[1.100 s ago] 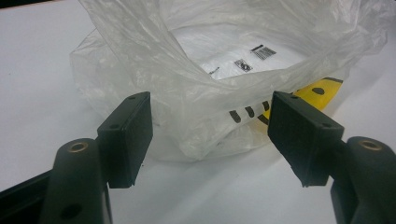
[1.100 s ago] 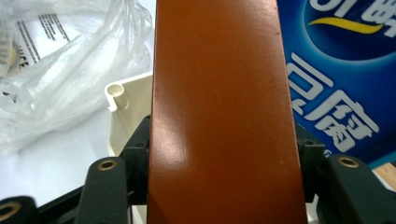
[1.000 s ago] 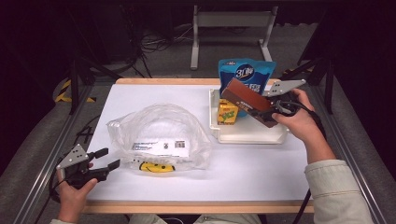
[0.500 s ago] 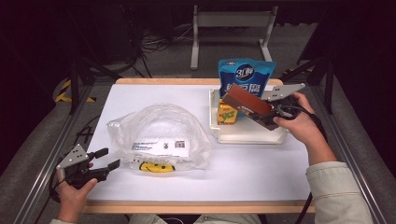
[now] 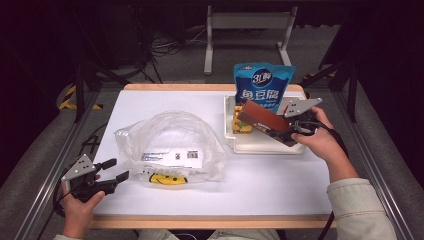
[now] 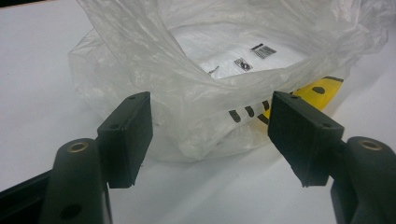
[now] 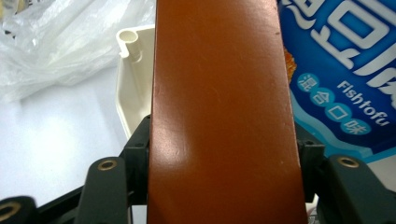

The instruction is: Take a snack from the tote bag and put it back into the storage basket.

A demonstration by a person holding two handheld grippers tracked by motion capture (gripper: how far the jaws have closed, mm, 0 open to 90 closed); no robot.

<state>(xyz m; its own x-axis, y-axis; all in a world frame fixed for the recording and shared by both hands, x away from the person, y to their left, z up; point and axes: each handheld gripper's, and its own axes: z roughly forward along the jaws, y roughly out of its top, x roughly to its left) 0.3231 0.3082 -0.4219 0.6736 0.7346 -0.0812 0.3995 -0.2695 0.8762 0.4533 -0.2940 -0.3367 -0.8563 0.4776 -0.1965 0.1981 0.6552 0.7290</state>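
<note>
One brown box (image 7: 222, 112) clamped in the right gripper (image 5: 280, 131) jaws over one tray (image 5: 260, 146) — left gripper (image 6: 210, 133) jaws wide

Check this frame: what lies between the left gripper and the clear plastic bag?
Nothing: the high view shows bare white table between the open left gripper and the clear plastic bag, just ahead of its jaws.

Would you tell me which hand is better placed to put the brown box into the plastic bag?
The right: its claw already grips the brown box over the tray. The left claw is open at the plastic bag, placed to hold it.
</note>
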